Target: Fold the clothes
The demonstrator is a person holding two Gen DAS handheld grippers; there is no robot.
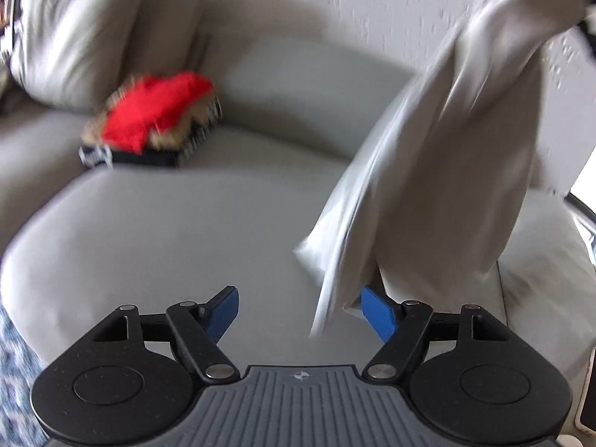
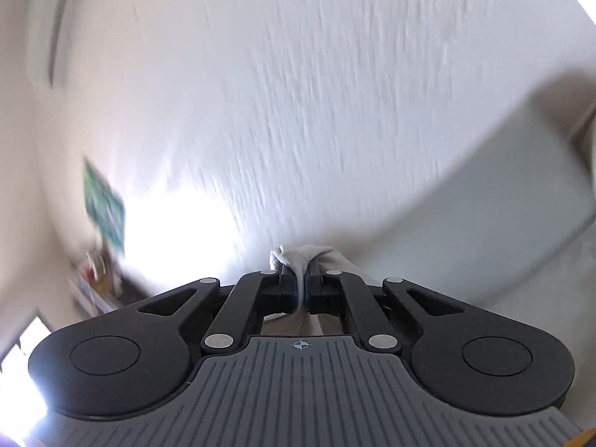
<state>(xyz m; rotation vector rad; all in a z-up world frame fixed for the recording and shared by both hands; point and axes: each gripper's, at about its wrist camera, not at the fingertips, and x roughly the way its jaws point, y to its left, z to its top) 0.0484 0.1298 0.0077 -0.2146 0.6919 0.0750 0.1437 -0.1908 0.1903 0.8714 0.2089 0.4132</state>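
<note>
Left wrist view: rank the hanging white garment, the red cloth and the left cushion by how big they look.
1. White garment, though it hangs nearer the camera.
2. Left cushion.
3. Red cloth, on the folded stack.

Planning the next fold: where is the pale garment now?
In the left wrist view the pale garment hangs at right above the sofa, pinched by the right gripper.
</note>
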